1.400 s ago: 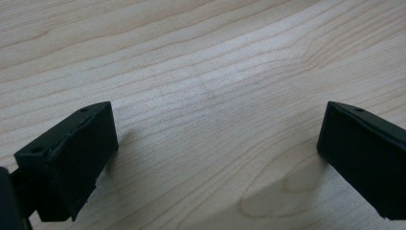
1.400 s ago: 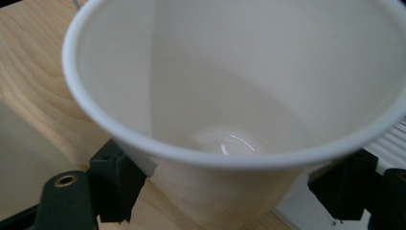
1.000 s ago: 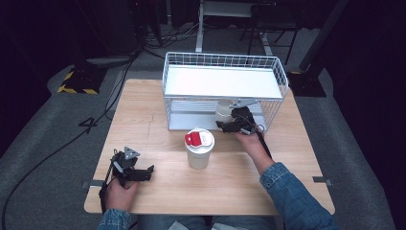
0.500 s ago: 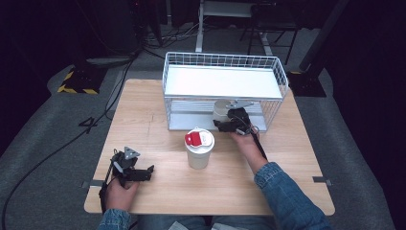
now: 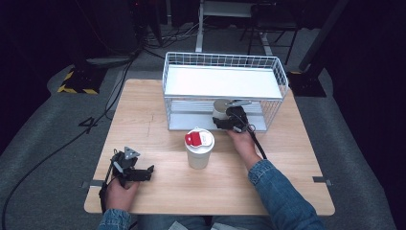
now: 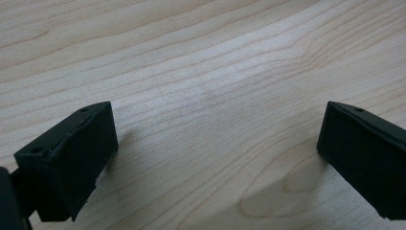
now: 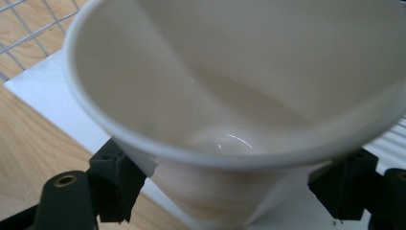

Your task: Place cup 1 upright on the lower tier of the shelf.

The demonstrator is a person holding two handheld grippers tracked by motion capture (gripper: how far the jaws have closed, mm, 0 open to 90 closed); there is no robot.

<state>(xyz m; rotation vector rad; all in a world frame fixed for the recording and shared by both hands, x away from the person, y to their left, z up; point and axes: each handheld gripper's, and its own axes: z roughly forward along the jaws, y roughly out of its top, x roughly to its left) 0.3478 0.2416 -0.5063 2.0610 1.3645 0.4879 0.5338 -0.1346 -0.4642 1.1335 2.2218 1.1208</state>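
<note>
My right gripper (image 5: 223, 119) is shut on an open white paper cup (image 5: 220, 107) at the front of the wire rack's lower shelf (image 5: 191, 120). In the right gripper view the cup (image 7: 230, 96) leans toward the camera, its wall pinched between the black fingers (image 7: 114, 184), over the shelf's white board (image 7: 43, 96). A second white cup with a red-tabbed lid (image 5: 199, 148) stands upright on the table in front of the rack. Far from both cups, my left gripper (image 5: 142, 173) rests near the table's front left; its jaws stand wide apart over bare wood (image 6: 215, 96).
The white wire rack (image 5: 225, 60) stands at the back middle of the wooden table (image 5: 287, 182), with a white top shelf. Its wire sides enclose the lower shelf except at the front. Cables and stands lie on the dark floor behind.
My right gripper has carried the paper cup slightly left and deeper under the rack's top shelf. The left gripper has not moved.
</note>
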